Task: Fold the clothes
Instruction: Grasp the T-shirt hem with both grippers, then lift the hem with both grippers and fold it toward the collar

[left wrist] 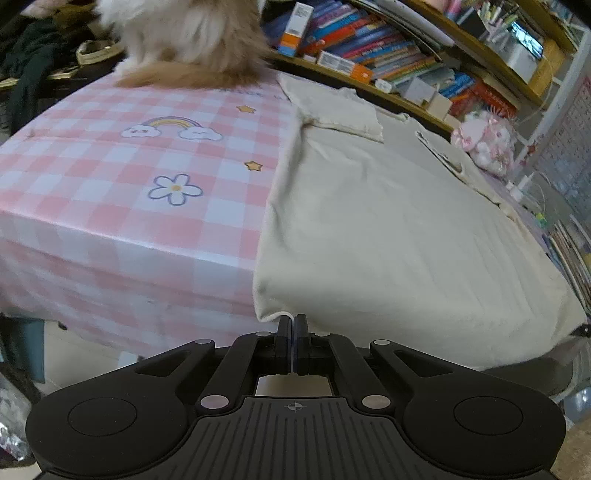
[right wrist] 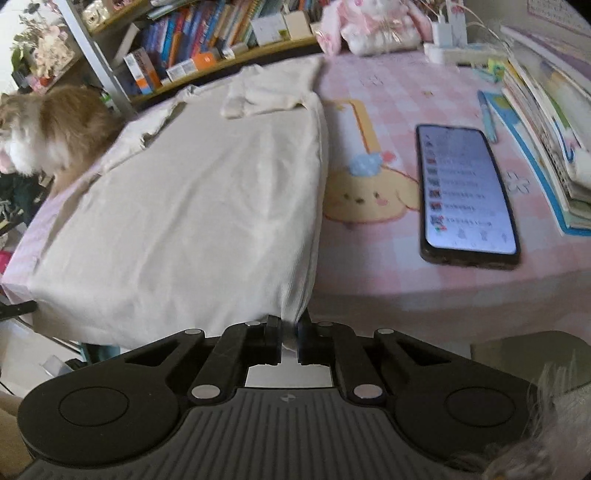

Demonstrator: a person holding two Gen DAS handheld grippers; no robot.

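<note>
Garments: one cream shirt (left wrist: 388, 221), spread flat on the pink checked tablecloth (left wrist: 110, 184), its sleeves folded in at the far end and its hem at the near table edge.
Grippers: two, the left gripper (left wrist: 292, 321) and the right gripper (right wrist: 289, 325), one at each near corner of the hem.
Animals: one fluffy white and ginger cat (left wrist: 184, 40) on the far corner of the table, beside the shirt.
Phones: one smartphone (right wrist: 467, 195), screen lit, flat on the cloth to the right of the shirt and apart from it.
Other items: one pink plush toy (right wrist: 373, 26); one stack of books (right wrist: 546, 122) at the table's right edge; shelves of books (left wrist: 369, 44) behind, too many and too blurred to count.
Hidden: the cat's head is cut off in the left wrist view; the far sleeves are soft with motion blur.
Left gripper: jaws clenched together at the shirt's near left corner; the hem edge seems pinched between the tips, though the fabric there is barely visible.
Right gripper: jaws nearly closed, grasping a bunched fold of the shirt's near right corner, which shows white between the pads.
</note>
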